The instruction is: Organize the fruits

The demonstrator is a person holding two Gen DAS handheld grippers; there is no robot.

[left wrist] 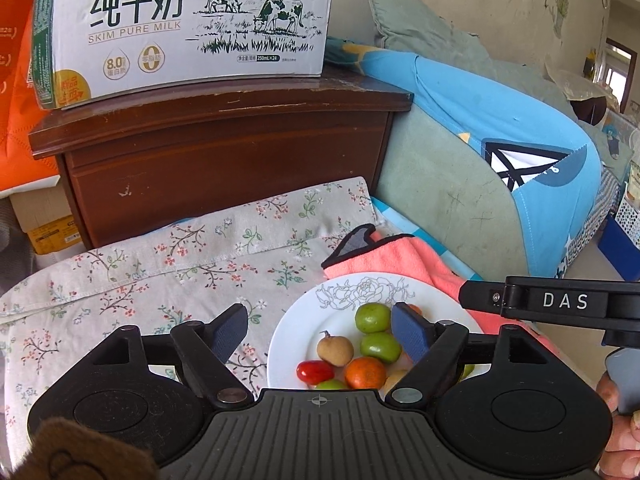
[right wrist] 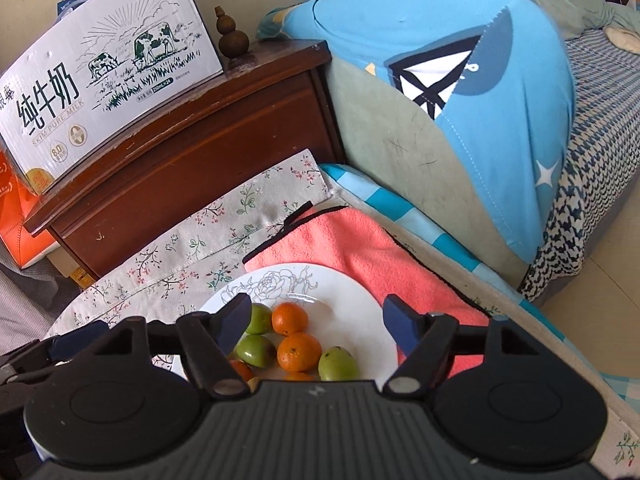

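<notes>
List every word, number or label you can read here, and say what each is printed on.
"纯牛奶": milk carton.
"SKIM PURE MILK": same carton, under the big characters.
"8.0" and "0": round badges on the carton.
"250mL×24": carton's lower strip, barely legible.
"DAS": right gripper's black arm in the left wrist view.
Orange box print: too cropped to read.

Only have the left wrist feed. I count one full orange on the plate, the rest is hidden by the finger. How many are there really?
Observer: The right wrist view shows two whole ones, a far orange and a near orange.
Operator: Right gripper state? I only see its side.
Observer: The right gripper is open over the plate, clamped on nothing.
Operator: Anything on the nightstand besides the milk box?
Observer: Yes, a brown gourd-shaped ornament stands at the box's right end.
</notes>
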